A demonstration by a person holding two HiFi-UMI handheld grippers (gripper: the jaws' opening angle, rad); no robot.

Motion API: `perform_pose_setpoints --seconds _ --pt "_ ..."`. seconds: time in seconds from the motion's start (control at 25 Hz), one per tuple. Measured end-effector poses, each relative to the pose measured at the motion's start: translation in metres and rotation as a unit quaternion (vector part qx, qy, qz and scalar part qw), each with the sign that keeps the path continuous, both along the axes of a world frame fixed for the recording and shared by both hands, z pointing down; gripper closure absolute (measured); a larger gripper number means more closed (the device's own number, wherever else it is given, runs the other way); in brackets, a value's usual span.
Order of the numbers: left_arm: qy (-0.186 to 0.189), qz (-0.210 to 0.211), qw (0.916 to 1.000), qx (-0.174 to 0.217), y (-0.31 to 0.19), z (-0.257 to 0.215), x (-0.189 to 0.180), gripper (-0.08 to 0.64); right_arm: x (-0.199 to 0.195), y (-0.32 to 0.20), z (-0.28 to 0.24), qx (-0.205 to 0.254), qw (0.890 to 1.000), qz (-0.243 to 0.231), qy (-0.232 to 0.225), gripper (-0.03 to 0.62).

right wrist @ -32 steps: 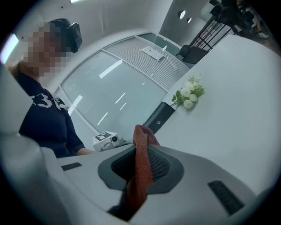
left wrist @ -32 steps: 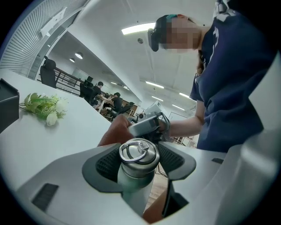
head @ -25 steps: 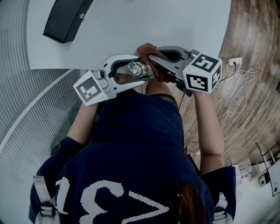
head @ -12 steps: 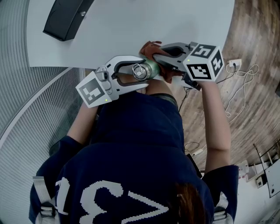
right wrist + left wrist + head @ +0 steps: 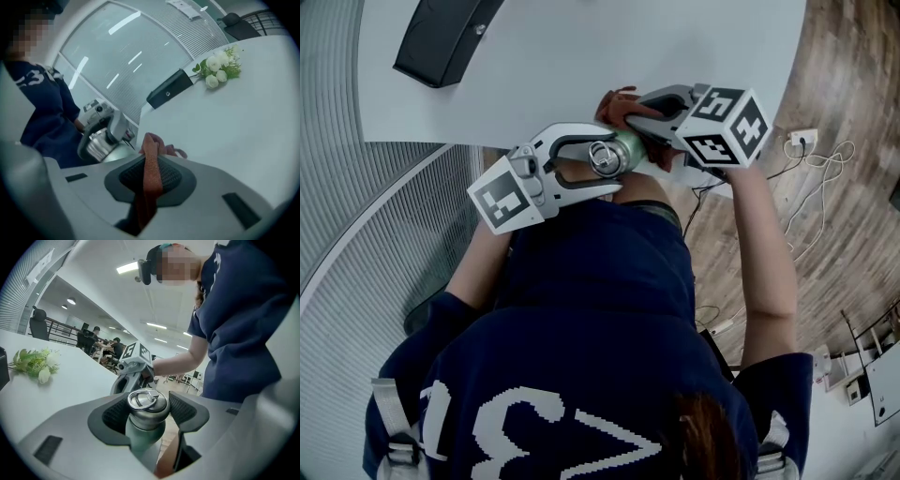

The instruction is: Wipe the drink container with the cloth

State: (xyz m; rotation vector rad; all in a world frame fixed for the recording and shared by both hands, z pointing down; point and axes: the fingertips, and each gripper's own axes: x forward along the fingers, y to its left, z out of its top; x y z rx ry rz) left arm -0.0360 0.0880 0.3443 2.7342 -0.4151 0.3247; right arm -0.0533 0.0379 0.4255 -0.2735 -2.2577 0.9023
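- Left gripper [image 5: 149, 414] jaws clamped on the drink container [image 5: 610, 156] by its neck, just off the counter's [image 5: 581, 56] near edge. It's roughly upright, cap up, long axis crossing the jaws.
- Right gripper [image 5: 149, 179] jaws pinched on the orange cloth [image 5: 151, 159], just beside the container.

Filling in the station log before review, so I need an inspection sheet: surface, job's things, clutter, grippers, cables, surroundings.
Surface: white table, mostly bare.
Job's things: green bottle with ring cap, near the table edge; reddish cloth beside it.
Clutter: black case; white flowers.
Grippers: left gripper, fingers shut on the bottle's neck; right gripper shut on the cloth.
Cables: white socket with cable on the floor.
Surroundings: wood floor; ribbed grey panel; people seated far off.
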Motion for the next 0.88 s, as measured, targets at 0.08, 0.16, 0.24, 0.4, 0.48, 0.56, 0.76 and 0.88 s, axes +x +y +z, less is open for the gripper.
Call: perform_pose_setpoints --seconds 0.08,0.16,0.24,0.4,0.48,0.56,0.76,0.88 --pt "0.002 0.005 1.0000 0.008 -0.002 -0.012 -0.004 0.296 0.005 0.002 0.007 0.038 0.998 -0.037 0.033 0.538" --pt "0.005 0.004 1.0000 0.001 -0.004 -0.022 -0.008 0.296 0.007 0.004 0.007 0.061 0.995 -0.068 0.048 0.538" --pt "0.005 0.003 1.0000 -0.004 -0.003 -0.023 -0.008 0.296 0.007 0.006 0.007 0.056 0.995 -0.072 0.046 0.538" --pt "0.010 0.002 0.9999 -0.003 -0.002 -0.008 0.004 0.296 0.001 0.004 -0.005 -0.008 1.000 -0.029 -0.010 0.538" --pt "0.011 0.005 0.9999 0.004 -0.001 -0.002 0.010 0.296 -0.007 0.002 -0.025 -0.051 0.997 -0.005 -0.064 0.538" --pt "0.012 0.008 0.9998 0.013 0.000 -0.001 0.013 0.296 -0.018 0.001 -0.042 -0.082 0.991 0.006 -0.106 0.538" --pt "0.010 0.001 0.9999 0.003 0.002 0.002 0.013 0.296 -0.023 0.008 -0.006 -0.020 0.998 -0.035 -0.042 0.538" --pt "0.014 -0.007 0.9999 -0.005 0.000 0.004 0.013 0.296 -0.009 0.007 0.024 0.065 0.996 -0.061 0.020 0.538"
